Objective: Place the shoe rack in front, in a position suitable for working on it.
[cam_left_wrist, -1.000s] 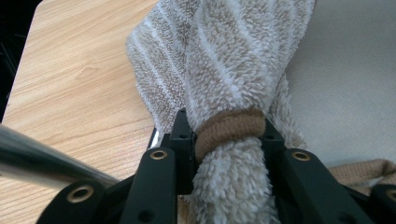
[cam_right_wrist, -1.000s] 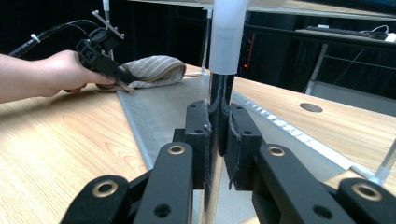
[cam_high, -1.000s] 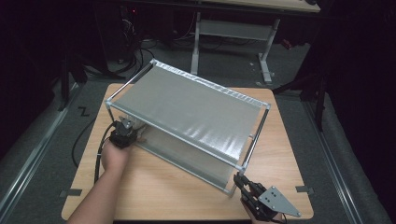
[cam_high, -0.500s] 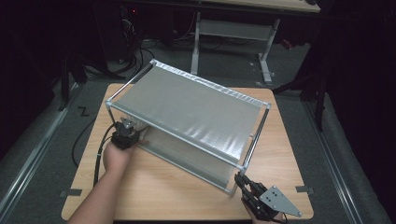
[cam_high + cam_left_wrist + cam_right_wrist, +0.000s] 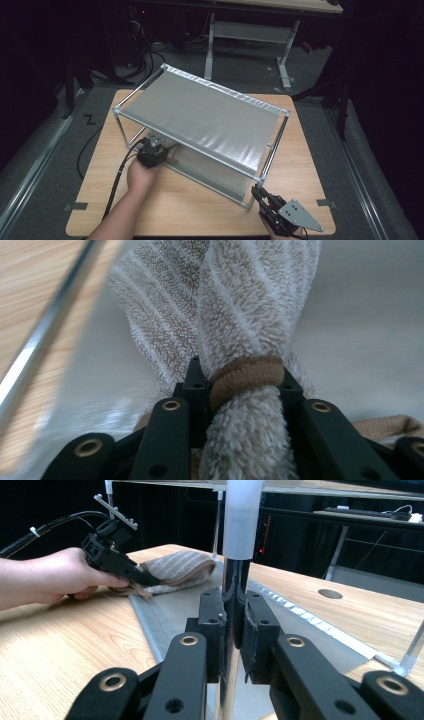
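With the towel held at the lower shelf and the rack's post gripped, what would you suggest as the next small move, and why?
Probably ease the left gripper a little further in over the lower shelf before letting go. Its jaws are clamped on the rolled towel, which lies at the shelf's near edge, partly over the table. Meanwhile the right gripper is shut on the rack's corner post, steadying the rack.

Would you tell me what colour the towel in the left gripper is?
Beige with thin white stripes; the towel shows best in the left gripper view.
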Tool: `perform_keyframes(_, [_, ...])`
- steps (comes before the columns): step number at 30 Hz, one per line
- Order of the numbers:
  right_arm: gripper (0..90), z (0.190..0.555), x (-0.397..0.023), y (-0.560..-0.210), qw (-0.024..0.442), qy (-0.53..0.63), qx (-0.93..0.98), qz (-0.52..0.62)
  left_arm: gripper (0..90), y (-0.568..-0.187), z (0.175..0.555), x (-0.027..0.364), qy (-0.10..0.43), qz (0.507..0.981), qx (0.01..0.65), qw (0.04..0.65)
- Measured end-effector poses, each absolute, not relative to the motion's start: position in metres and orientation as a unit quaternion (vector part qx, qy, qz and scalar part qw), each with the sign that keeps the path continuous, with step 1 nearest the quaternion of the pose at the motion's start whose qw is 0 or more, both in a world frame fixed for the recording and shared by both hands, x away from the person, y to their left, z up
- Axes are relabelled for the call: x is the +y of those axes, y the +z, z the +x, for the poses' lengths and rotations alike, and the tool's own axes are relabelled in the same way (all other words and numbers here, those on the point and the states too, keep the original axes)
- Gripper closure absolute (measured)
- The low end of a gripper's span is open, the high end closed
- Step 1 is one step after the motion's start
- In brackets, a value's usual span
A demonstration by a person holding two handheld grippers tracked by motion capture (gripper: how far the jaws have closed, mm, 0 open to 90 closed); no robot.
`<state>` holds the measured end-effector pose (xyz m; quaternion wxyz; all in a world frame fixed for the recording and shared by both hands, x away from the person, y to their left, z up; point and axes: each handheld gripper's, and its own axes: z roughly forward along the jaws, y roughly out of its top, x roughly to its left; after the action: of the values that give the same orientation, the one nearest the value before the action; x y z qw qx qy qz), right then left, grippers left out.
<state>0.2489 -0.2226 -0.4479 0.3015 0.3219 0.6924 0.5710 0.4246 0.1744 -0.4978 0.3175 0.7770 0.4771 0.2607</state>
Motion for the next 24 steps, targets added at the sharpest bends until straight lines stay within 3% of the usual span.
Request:
perform_keyframes(20, [81.3, 0.249, -0.222, -0.448, 0.303, 0.570, 0.694, 0.319, 68.4, -0.496, 0.387, 0.079, 0.227, 0.820, 0.399, 0.342])
perform_keyframes(21, [81.3, 0.249, -0.222, -0.448, 0.303, 0.570, 0.694, 0.320, 68.3, -0.500, 0.384, 0.068, 0.220, 0.791, 0.421, 0.386])
perform_keyframes(24, [81.3, 0.249, -0.222, -0.448, 0.303, 0.570, 0.694, 0.319, 68.3, -0.498, 0.375, 0.057, 0.206, 0.815, 0.394, 0.371])
